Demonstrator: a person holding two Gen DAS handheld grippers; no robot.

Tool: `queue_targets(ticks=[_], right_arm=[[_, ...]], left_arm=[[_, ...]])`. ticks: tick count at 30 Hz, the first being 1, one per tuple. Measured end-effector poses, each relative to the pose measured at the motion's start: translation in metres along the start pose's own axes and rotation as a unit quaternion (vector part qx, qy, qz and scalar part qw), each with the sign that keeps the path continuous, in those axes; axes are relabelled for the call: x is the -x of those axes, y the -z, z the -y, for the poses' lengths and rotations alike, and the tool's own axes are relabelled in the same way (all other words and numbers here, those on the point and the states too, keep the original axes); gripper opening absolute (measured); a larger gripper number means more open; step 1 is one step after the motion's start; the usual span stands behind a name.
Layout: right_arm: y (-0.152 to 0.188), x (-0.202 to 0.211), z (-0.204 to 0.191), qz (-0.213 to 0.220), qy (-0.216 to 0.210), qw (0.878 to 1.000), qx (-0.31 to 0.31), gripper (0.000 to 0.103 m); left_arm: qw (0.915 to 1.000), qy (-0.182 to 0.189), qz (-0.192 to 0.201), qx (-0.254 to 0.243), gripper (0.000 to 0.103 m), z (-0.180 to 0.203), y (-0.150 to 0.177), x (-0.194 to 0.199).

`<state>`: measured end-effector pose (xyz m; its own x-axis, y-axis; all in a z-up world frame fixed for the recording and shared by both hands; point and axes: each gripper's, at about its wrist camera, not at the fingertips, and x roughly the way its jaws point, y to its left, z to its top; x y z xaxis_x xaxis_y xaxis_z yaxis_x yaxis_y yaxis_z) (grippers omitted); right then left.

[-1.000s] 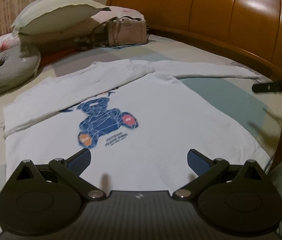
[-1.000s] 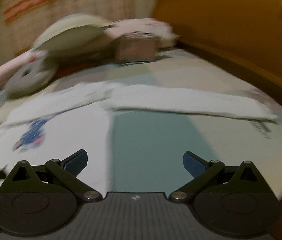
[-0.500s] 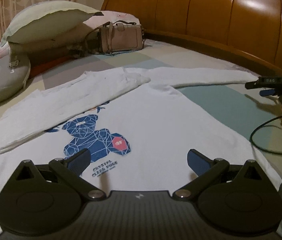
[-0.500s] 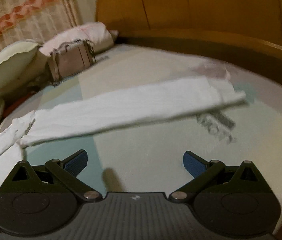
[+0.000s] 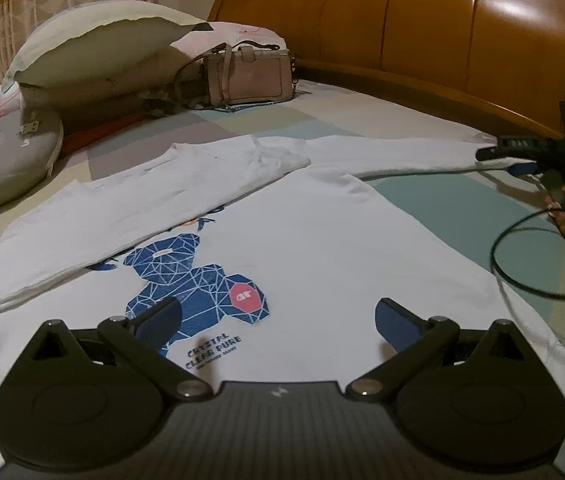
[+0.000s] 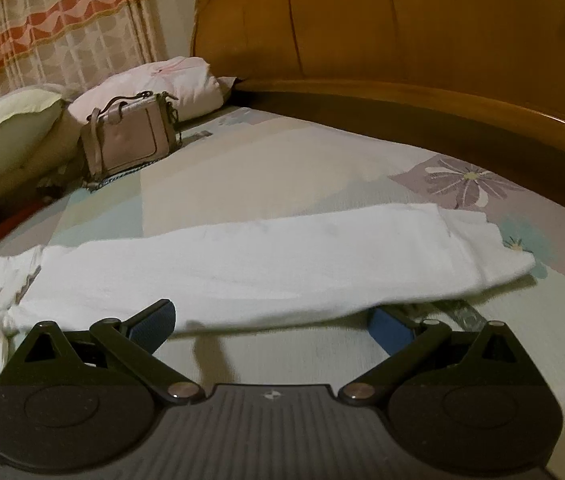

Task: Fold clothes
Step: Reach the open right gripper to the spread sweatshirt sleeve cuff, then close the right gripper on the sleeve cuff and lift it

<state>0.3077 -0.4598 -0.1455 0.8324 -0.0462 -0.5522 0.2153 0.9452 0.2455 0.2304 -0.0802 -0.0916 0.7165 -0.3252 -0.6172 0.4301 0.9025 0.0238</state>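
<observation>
a: wooden headboard behind, patterned curtain on the far side, and a bed with a pastel patchwork sheet carrying everything. what's on it?

b: a white long-sleeved shirt with a blue bear print, spread front up across the bed. one sleeve lies folded in across the chest, just over the top of the print. the other sleeve stretches straight out to the side, flat on the sheet

a: so how far along is the folding?

b: partway, i'd judge. one sleeve is in, the other is out, and the body lies full length with no fold across it. the outstretched sleeve and the body folds look like what's left

a: and the grippers?

b: left gripper hovers over the hem end of the shirt, jaws spread wide, holding nothing. right gripper is low by the near edge of the outstretched sleeve, also spread wide and empty; one finger looks close to the cloth's edge, though i can't tell if it touches

a: anything else around?

b: a pale pink handbag and pillows up by the headboard, a grey round cushion beside them, all well apart from the shirt
</observation>
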Motion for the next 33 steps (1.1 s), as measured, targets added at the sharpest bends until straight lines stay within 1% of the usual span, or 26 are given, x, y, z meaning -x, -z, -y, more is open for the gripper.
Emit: queue_targets(ticks=[2,5,9,11,14,16,19,21,23,24,28,33], right_arm=[[-0.005,-0.006,0.005,0.007,-0.006,1.000,-0.017,0.103],[-0.015,-0.021,0.010,0.016,-0.008,0.999,-0.037,0.103],[-0.022,-0.030,0.010,0.027,0.003,0.997,-0.074,0.103],[-0.020,-0.033,0.006,0.033,0.002,0.997,-0.065,0.103],[-0.028,-0.043,0.010,0.035,-0.009,0.997,-0.066,0.103],[-0.031,-0.048,0.017,0.040,-0.017,0.996,-0.084,0.103],[-0.029,-0.044,0.021,0.055,-0.028,0.993,-0.098,0.103],[-0.026,-0.034,0.021,0.075,-0.040,0.991,-0.106,0.103],[-0.025,-0.027,0.019,0.091,-0.056,0.989,-0.102,0.103],[-0.025,-0.024,0.016,0.095,-0.058,0.989,-0.093,0.103],[-0.033,-0.016,0.003,0.099,-0.065,0.991,-0.068,0.103],[-0.045,0.000,-0.020,0.108,-0.076,0.990,-0.050,0.103]], left_arm=[[1.0000,-0.001,0.001,0.000,0.102,0.001,0.000,0.000],[0.9999,-0.013,-0.002,-0.004,0.102,0.003,0.000,-0.002],[0.9997,-0.021,-0.001,-0.008,0.102,0.004,0.000,0.000],[0.9997,-0.025,0.001,-0.010,0.102,0.004,0.000,0.001],[0.9995,-0.029,0.003,-0.012,0.102,0.003,0.000,0.003],[0.9994,-0.032,0.005,-0.014,0.102,0.003,0.000,0.004],[0.9993,-0.034,0.003,-0.012,0.102,0.002,0.000,0.004],[0.9993,-0.034,0.000,-0.012,0.102,0.003,-0.001,0.001],[0.9993,-0.034,0.002,-0.018,0.102,0.005,-0.003,0.001],[0.9992,-0.033,0.003,-0.020,0.102,0.006,-0.004,0.000],[0.9994,-0.023,0.001,-0.025,0.102,0.006,-0.004,0.001],[0.9995,-0.004,-0.009,-0.030,0.102,0.004,0.005,0.013]])
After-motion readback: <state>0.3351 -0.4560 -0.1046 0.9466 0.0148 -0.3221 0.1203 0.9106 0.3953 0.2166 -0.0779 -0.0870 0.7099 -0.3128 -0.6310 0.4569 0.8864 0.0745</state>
